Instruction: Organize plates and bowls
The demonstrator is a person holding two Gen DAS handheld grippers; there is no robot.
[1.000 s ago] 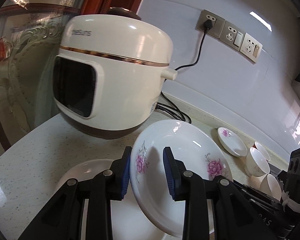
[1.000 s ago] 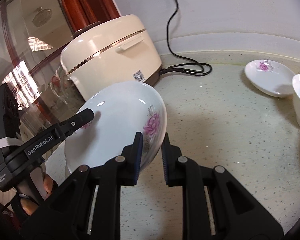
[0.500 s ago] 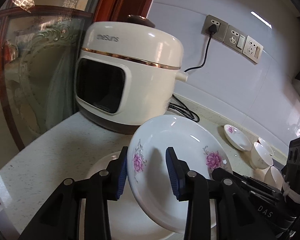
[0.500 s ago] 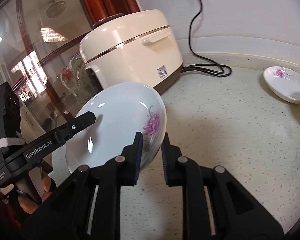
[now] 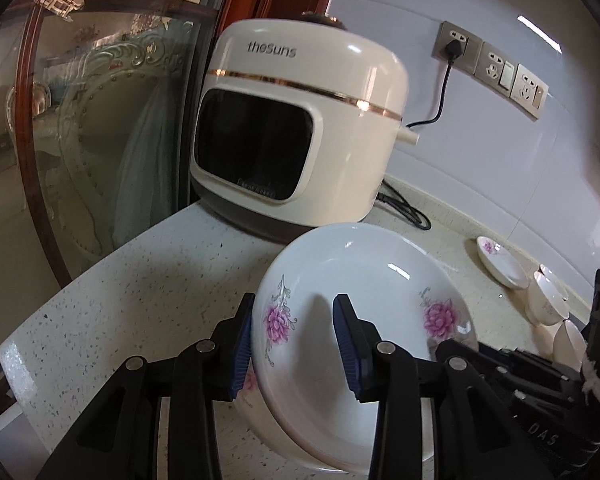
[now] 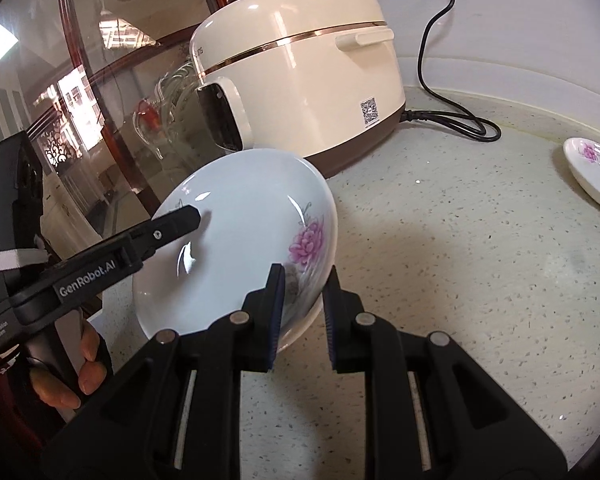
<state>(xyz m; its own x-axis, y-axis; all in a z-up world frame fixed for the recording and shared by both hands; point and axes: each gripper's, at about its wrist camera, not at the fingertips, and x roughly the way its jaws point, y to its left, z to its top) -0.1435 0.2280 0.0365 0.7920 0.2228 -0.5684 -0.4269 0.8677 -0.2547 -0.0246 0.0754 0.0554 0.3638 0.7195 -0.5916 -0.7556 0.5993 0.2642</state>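
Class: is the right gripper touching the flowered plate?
Touching. The right wrist view shows the right gripper with its pads clamped on the flowered plate's rim.

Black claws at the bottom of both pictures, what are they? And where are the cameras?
They are two grippers a person holds, one in each hand. Each carries a camera looking along its fingers: one picture per gripper. The right gripper pinches the rim of a tilted flowered plate. The left gripper has just been opening its jaws, with the plate's other edge between them. On the speckled counter stand a rice cooker, a small dish and some bowls.
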